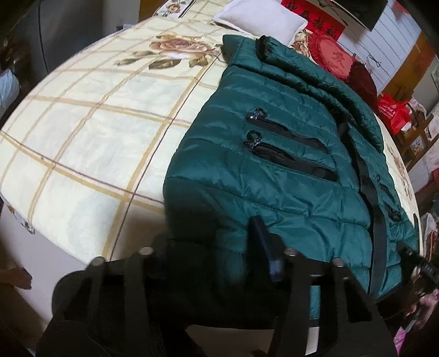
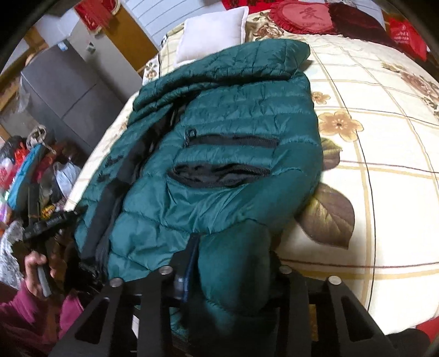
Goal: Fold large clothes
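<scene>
one dark green quilted puffer jacket (image 1: 274, 170) lies on the bed's cream floral plaid quilt (image 1: 90, 129), with one white pillow (image 1: 260, 20) and one red heart-shaped cushion (image 1: 330, 56) beyond it. the left gripper (image 1: 216, 247) and right gripper (image 2: 233, 252) each pinch the jacket's near hem between their fingers.

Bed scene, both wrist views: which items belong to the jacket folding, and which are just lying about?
Part of the job:
- green puffer jacket, spread on the bed
- left gripper, closed on the jacket's hem
- right gripper, closed on the hem too

Just lying about:
- white pillow
- red heart cushion
- red bag
- floral checked bedspread, only the work surface
</scene>
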A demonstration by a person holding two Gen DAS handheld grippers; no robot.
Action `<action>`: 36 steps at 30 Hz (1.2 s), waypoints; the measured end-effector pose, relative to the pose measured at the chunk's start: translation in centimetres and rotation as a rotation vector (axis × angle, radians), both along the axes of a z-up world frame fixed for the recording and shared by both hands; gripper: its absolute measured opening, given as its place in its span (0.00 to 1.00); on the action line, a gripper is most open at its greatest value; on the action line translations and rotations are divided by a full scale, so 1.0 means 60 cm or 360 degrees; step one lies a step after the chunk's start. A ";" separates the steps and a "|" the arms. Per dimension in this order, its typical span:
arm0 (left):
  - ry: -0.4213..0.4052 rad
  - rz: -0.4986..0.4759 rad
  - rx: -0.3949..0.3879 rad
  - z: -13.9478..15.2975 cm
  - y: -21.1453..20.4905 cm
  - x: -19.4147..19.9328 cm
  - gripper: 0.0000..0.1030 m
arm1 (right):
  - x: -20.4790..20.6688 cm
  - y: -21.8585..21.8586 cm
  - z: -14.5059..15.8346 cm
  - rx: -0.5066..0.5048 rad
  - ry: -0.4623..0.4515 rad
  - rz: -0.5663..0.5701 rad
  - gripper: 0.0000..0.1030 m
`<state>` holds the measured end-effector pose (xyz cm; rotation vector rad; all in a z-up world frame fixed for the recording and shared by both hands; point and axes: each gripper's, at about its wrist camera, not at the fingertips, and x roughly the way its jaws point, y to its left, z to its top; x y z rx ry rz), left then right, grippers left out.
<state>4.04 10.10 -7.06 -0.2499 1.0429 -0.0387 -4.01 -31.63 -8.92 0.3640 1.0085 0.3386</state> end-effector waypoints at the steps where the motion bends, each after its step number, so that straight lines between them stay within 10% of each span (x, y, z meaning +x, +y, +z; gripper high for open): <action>1: -0.0021 0.0003 0.0005 0.007 0.000 0.000 0.34 | 0.001 -0.002 0.007 0.0009 -0.0019 -0.0002 0.26; 19: -0.0520 -0.0011 -0.0013 0.186 -0.006 0.077 0.18 | 0.075 -0.032 0.177 0.0089 -0.0398 -0.0114 0.20; 36: -0.0574 0.0020 0.0058 0.209 -0.021 0.134 0.18 | 0.118 -0.061 0.181 0.0125 -0.0374 -0.0229 0.20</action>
